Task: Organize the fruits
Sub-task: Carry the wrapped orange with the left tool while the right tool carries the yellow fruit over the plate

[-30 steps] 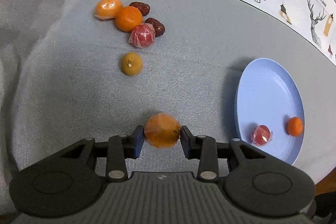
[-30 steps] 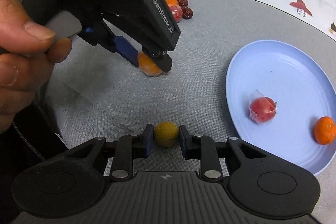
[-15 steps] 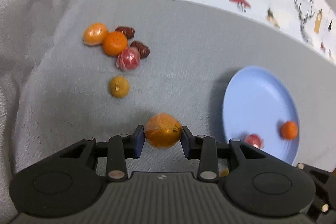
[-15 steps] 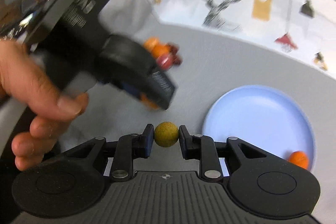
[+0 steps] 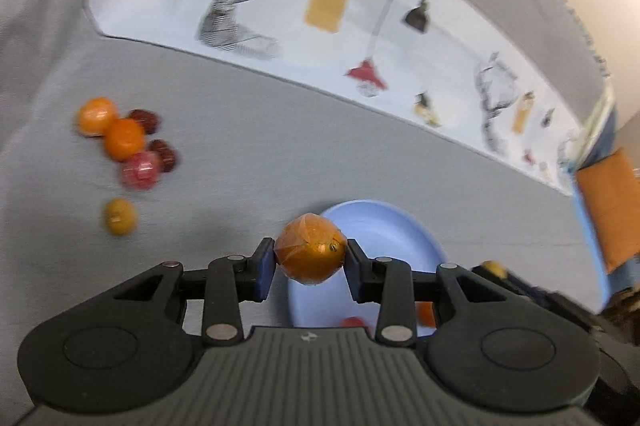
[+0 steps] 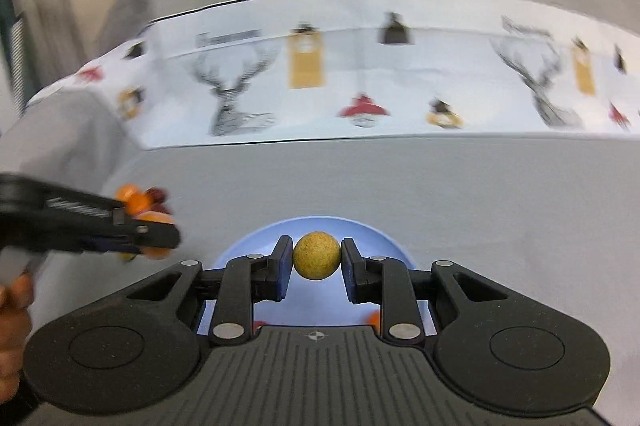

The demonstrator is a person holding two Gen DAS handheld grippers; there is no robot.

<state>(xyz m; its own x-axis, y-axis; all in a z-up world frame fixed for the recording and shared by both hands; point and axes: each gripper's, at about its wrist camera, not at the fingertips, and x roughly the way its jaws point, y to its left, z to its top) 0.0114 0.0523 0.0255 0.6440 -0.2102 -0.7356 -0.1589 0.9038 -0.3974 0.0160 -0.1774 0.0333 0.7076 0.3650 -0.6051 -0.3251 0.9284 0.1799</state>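
Orange and wrapped in clear film, a round fruit [image 5: 311, 249] is sitting clamped between the pads of the left gripper [image 5: 310, 262], held clear of the grey cloth [image 5: 248, 162] with the blue plate [image 5: 404, 226] showing just behind and below it. The right gripper [image 6: 316, 262] is likewise pinching a small yellow-brown ball of a fruit [image 6: 317, 255], and in its view the plate [image 6: 384, 230] is lying directly under the jaws.

Both hands appear to be carrying their loads to the plate, so the step in hand looks like the transfer, with 2 fruits in the air at once. The next move is calling for each gripper to get over bare plate, come down low, and part its jaws gently so that round fruit is not rolling off the rim; the 2 tools are also working close together and need to keep apart.

On the cloth to the left, 6 fruits [image 5: 128, 146] are waiting: 2 orange, 2 dark red, 1 red wrapped one touching them, and 1 yellowish piece [image 5: 119, 216] just apart.

Much is being lost here. Each gripper body is covering the near half of the plate, so only slivers of red [image 5: 352, 322] and orange [image 5: 425, 313] are peeking out there. Motion blur is smearing the fruit pile, the patterned sheet [image 5: 332, 10] and the left gripper as seen from the right.
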